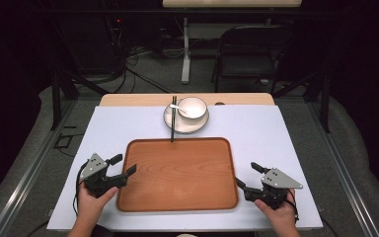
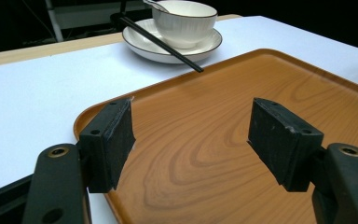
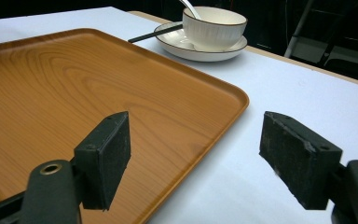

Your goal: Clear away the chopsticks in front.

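One wooden tray lies between two open, empty tools, left and right, with one bowl, one saucer and two chopsticks beyond.

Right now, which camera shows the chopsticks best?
The high view: the chopsticks show at full length, lying across the plate beside the bowl, tips over the tray edge. The left gripper view shows most of them, closer but slanted. The right gripper view shows a short stretch.

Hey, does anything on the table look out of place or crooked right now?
Only the chopsticks: they lie propped on the plate rim, tips jutting over the tray edge. Nothing looks spilled or broken.
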A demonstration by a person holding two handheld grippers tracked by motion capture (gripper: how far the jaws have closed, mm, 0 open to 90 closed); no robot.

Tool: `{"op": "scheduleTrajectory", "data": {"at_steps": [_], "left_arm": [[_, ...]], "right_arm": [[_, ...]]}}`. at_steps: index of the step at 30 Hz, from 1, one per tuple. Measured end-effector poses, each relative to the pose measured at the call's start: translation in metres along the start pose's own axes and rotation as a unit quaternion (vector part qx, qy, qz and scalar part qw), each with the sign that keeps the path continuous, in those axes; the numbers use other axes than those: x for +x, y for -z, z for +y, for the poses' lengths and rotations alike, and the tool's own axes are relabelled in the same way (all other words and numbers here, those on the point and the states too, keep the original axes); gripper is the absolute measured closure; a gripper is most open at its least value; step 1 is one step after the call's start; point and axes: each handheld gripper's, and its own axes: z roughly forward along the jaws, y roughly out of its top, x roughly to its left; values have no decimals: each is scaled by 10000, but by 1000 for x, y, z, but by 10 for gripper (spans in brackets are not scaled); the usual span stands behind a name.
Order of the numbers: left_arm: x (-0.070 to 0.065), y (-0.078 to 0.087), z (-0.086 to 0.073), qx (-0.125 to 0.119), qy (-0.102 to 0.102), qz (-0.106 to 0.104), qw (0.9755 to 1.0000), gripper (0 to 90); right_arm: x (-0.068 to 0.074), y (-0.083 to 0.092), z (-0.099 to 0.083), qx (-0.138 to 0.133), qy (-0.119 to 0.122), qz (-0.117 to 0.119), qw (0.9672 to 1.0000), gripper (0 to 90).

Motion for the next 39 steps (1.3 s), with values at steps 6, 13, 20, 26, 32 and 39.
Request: {"op": "scheduleTrajectory", "data": {"at_steps": [6, 13, 20, 26, 32, 39], "left_arm": [[1, -1, -1, 27, 38, 81, 10000, 320], [6, -6, 0, 200, 144, 158, 9996, 331], [14, -15, 16, 444, 248, 325, 9982, 344], [26, -29, 40, 639, 328, 368, 9967, 308], [35, -47, 59, 730, 531, 282, 9955, 314], [41, -62, 74, 911, 650, 225, 9935, 345]], "right_arm": [[-2, -1, 0, 18, 26, 22, 10000, 239], [-3, -1, 0, 26, -3, -46, 10000, 239], [1, 3, 0, 19, 64, -114, 9999, 239], [-3, 5, 0, -57, -89, -135, 9999, 239], [-3, 7, 1, -60, -67, -148, 9998, 239], [-2, 6, 0, -48, -87, -123, 9999, 239]]}}
